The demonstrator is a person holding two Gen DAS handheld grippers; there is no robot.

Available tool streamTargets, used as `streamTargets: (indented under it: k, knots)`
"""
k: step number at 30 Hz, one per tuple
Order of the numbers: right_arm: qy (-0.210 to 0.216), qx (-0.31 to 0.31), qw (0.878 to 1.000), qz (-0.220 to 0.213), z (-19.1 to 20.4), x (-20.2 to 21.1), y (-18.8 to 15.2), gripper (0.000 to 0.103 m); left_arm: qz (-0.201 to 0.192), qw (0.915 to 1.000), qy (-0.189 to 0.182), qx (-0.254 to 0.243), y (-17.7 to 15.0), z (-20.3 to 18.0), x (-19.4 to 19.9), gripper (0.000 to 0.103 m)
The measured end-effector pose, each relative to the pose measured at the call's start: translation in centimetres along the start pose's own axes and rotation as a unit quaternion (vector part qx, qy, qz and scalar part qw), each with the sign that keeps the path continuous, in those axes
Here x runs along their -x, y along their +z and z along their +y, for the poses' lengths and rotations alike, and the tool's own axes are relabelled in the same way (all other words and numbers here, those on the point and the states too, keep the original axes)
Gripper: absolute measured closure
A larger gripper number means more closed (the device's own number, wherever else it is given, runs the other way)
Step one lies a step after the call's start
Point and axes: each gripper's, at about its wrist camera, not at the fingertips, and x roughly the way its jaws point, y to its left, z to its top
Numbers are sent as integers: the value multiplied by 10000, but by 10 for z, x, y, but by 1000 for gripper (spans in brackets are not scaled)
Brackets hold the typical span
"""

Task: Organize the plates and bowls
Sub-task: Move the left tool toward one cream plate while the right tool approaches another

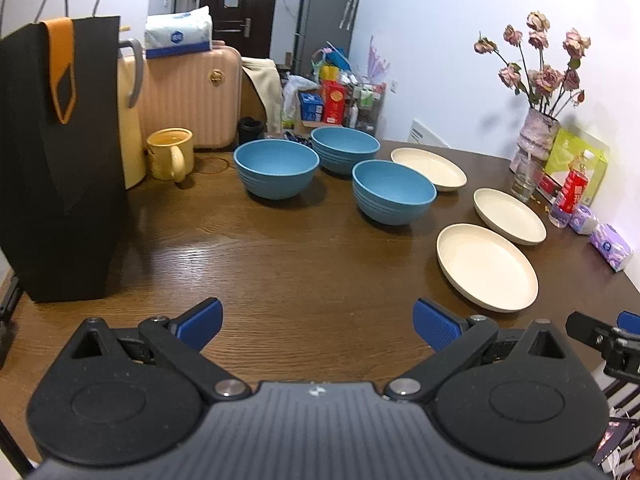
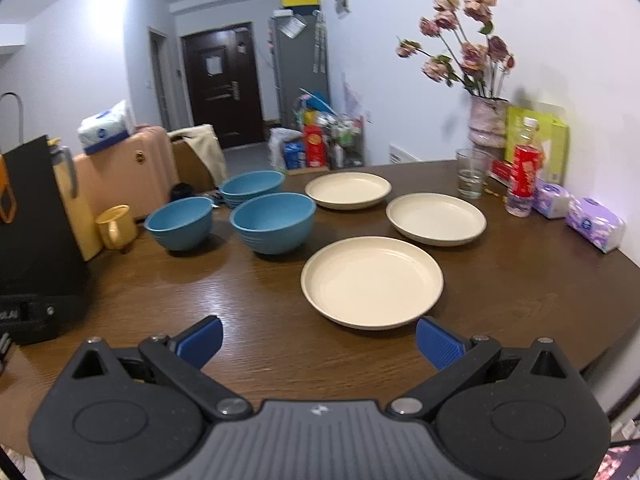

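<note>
Three blue bowls stand on the brown wooden table (image 1: 280, 264): a left bowl (image 1: 276, 173), a far bowl (image 1: 345, 154) and a near bowl (image 1: 393, 197). Three cream plates lie to their right: a far plate (image 1: 429, 168), a middle plate (image 1: 509, 215) and a near plate (image 1: 486, 266). My left gripper (image 1: 318, 324) is open above bare table, short of the bowls. My right gripper (image 2: 319, 344) is open too, just before the near plate (image 2: 372, 282). The other plates (image 2: 348, 190) (image 2: 436, 218) and the bowls (image 2: 273, 222) (image 2: 179, 222) (image 2: 252, 186) lie beyond it.
A black bag (image 1: 60, 160), a yellow jug and a yellow mug (image 1: 171, 153) stand at the table's left. A vase of dried roses (image 1: 536, 140), a glass (image 1: 525, 178), a red-labelled bottle (image 1: 572, 192) and tissue packs (image 1: 610, 246) line the right wall. A pink suitcase (image 1: 188, 96) stands behind.
</note>
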Motion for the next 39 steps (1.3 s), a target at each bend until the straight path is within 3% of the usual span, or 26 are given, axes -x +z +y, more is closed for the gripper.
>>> streamTargets:
  k: [15,27,39]
  knots:
    - [-203,-179,9992,296,-13,-31,20,0,250,9997,-77,16,16,-14,-38,0]
    - [131,-119,9969,768,-66,-104,62,0,351,9986,130,364,50,-61,-85,0]
    - [342,-133,9897,1386,-118,-174,74,0,713,9959,358,436,66,-114,-145,0]
